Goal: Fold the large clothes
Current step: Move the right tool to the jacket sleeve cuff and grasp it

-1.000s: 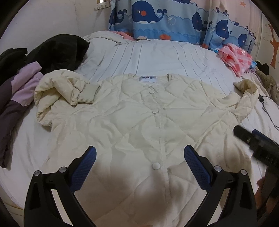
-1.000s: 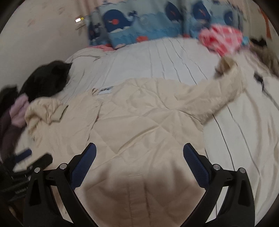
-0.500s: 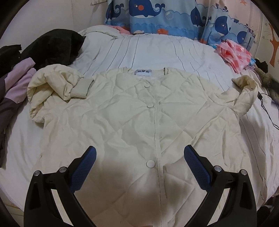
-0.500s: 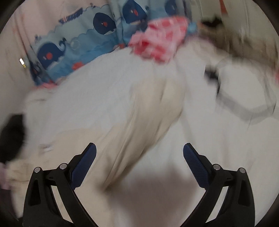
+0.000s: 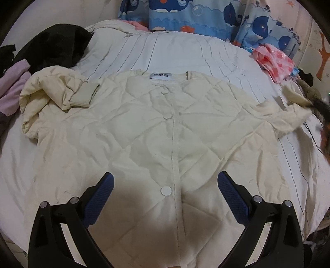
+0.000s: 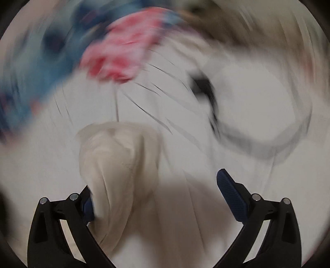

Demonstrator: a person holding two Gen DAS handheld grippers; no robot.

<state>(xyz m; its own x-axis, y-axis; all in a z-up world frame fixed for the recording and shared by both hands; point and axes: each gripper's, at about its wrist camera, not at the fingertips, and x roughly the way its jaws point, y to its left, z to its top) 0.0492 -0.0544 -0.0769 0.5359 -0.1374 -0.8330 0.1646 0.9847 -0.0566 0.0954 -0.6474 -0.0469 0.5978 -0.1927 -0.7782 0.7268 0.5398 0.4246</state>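
Grippers both spread: left gripper (image 5: 165, 185) hovers over jacket (image 5: 144, 134), right gripper (image 6: 154, 185) straddles its sleeve (image 6: 119, 160).

bed (image 5: 185, 53): white striped sheet | whale-print curtain (image 5: 206, 18): behind bed | wall (image 5: 309, 24): pale, orange decals

Two wrist views over my bed

My left camera looks down the spread cream jacket (image 5: 156, 132); my right, closer and blurred, faces its sleeve (image 6: 119, 165).

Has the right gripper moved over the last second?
Yes. The right gripper has swung right, off the jacket body to the sleeve end; the pink cloth now sits up-left.
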